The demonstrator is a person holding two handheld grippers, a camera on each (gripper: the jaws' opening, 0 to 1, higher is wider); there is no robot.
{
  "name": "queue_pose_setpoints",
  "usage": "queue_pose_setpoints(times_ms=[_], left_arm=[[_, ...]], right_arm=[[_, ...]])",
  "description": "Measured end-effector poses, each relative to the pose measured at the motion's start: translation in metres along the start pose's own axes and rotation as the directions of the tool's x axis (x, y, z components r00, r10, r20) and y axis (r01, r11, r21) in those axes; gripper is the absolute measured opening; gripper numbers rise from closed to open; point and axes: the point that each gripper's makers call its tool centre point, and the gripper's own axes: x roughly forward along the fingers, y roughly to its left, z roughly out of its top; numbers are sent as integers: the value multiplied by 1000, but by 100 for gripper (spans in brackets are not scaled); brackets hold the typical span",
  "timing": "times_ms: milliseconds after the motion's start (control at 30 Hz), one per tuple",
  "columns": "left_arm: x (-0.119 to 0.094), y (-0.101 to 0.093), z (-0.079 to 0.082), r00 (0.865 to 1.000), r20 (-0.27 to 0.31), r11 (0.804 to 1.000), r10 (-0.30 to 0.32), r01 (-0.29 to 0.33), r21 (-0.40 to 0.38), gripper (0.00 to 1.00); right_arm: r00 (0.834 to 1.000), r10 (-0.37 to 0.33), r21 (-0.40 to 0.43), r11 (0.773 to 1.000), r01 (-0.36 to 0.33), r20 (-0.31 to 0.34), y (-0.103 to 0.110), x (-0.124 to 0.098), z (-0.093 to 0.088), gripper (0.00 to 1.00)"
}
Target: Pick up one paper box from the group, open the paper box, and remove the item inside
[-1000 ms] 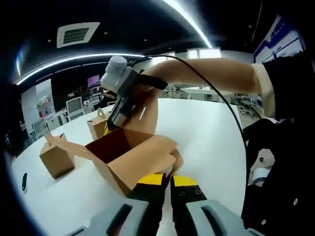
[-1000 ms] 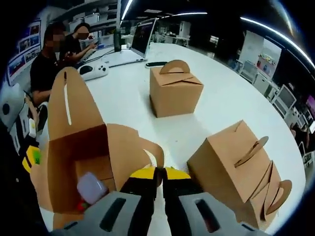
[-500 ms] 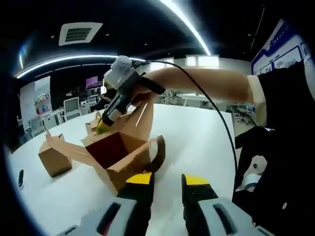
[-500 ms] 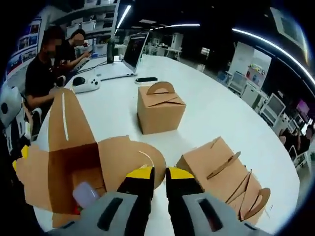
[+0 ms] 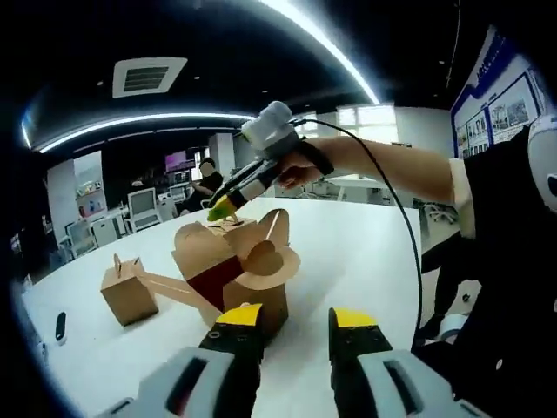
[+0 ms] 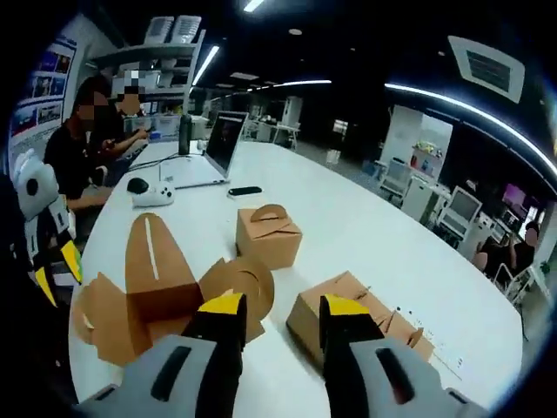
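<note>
Brown cardboard dominates the left gripper view: the opened paper box (image 5: 235, 270) sits on the white worktop (image 5: 365, 261) just beyond the left hand-held gripper (image 5: 298, 319), whose yellow-tipped jaws stand apart with nothing between them. The box's flaps are spread, one long flap reaching out toward a closed box (image 5: 128, 288) that stands further off on the worktop, and the dark red inside of the opened box shows. Above the opened box the right hand-held gripper (image 5: 219, 212) comes in from the right, held by a hand (image 5: 300, 165) on a bare forearm, with a black cable (image 5: 396, 226) trailing down from it; its yellow tips hang over the box top, and whether they hold anything cannot be told from here. A small dark object (image 5: 60, 325) lies near the worktop's far edge. In the right gripper view, the right hand-held gripper's jaws are spread and empty, raised above the worktop. The opened paper box lies just beyond its left jaw, flaps splayed outward. A closed box with a handle top (image 6: 268, 236) stands further away, and a group of closed boxes (image 6: 365, 318) sits beside the right jaw. Beyond are a laptop (image 6: 213, 157), a phone (image 6: 244, 191), a white game controller (image 6: 152, 195) and two seated people (image 6: 91, 139).
</note>
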Motion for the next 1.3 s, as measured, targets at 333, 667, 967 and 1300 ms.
queue_pose_setpoints(times_ms=[333, 667, 967, 1300], left_arm=[[-26, 33, -7, 996, 16, 995, 89, -88, -37, 36], [-45, 59, -18, 985, 8, 983, 171, -170, -72, 40], [-67, 64, -33, 974, -44, 969, 224, -227, -98, 45], [-95, 52, -58, 966, -78, 957, 246, -255, -135, 55]], right_arm=[[996, -16, 61, 998, 11, 88, 26, -66, -24, 36], [998, -17, 64, 998, 14, 54, 74, -114, -74, 44], [1000, -5, 74, 997, 7, -20, 109, -144, -111, 52], [998, -21, 137, 990, 30, -61, 129, -172, -139, 52]])
